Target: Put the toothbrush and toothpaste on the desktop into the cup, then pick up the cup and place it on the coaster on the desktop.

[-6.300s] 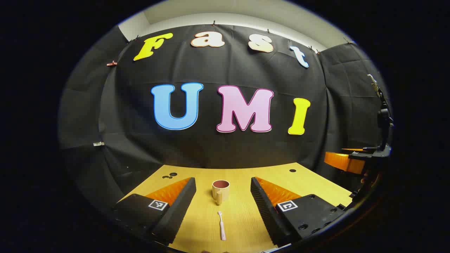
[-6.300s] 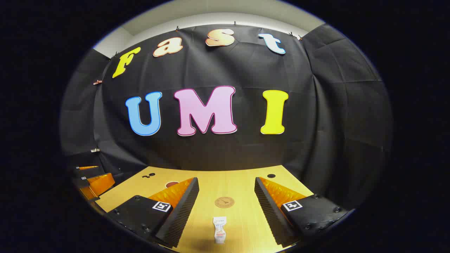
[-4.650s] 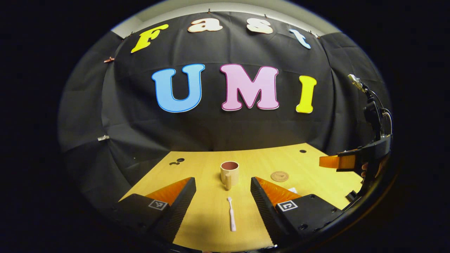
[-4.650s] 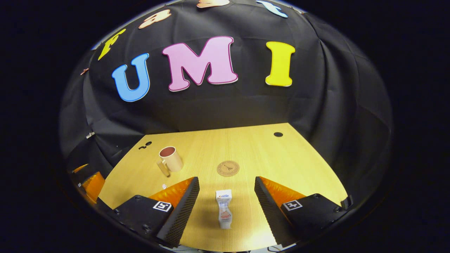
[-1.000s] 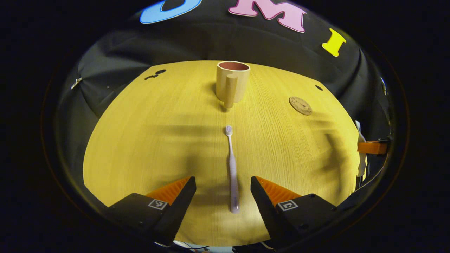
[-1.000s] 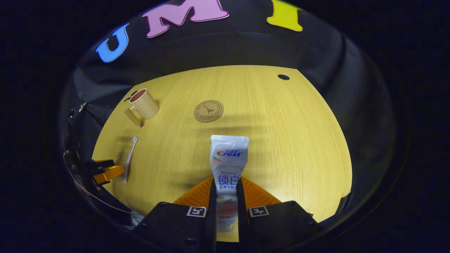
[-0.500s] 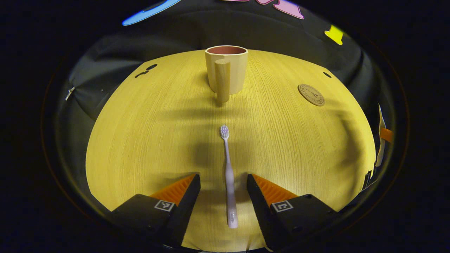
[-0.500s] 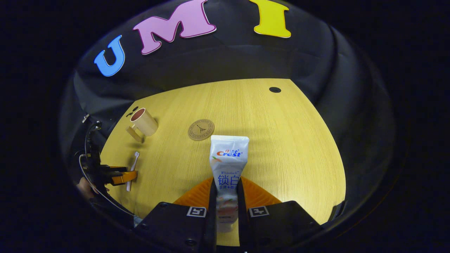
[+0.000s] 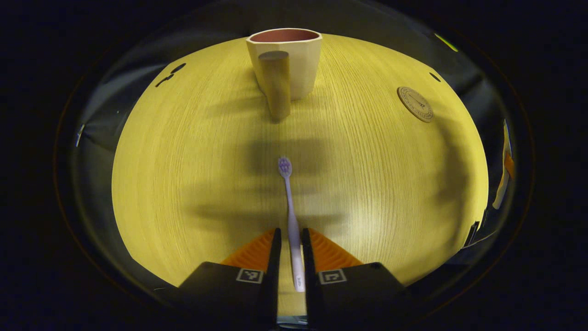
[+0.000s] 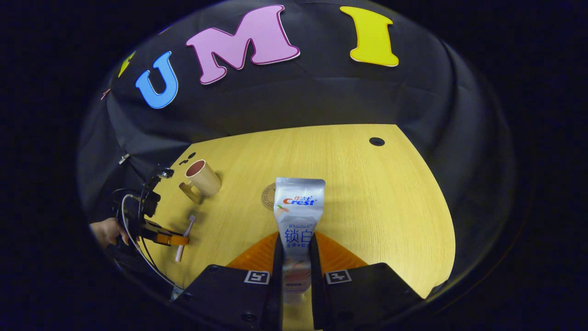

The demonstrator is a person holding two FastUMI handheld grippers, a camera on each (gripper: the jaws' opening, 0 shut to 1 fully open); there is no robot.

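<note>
toothbrush [image 9: 290, 216]: slim pale handle, small bristled head at the far end; lying lengthwise on the desk [image 9: 183, 151], head pointed toward the cup. judged light and stiff, smooth enough to pivot or slip if taken at one end only. the near part of the handle is gripped between the fingers of the left hand-held gripper [image 9: 290, 262], which is clenched on it; whether it has been lifted clear of the desk cannot be told. a hold nearer mid-handle would be judged steadier for tipping it into the cup.

toothpaste [image 10: 297, 220]: flat soft tube, silvery-white with printed markings, broad crimped end pointing far, cap end near. judged light, pliable, easily dented or squeezed if pressed hard. its lower body is grasped by the right hand-held gripper [image 10: 296, 271], fingers closed on both sides; the tube appears raised above the desk, partly covering the coaster [image 10: 268, 196] behind it.

cup [image 9: 287, 64]: cream-coloured mug, faceted wall, reddish-brown inside, chunky handle turned toward the near side; standing upright at the far middle of the desk, nothing seen inside. judged rigid, moderately light, possibly breakable; best taken by the handle or rim wall.

coaster: small round brown disc with an embossed mark, lying flat to the right of the cup, well apart from it.
</note>
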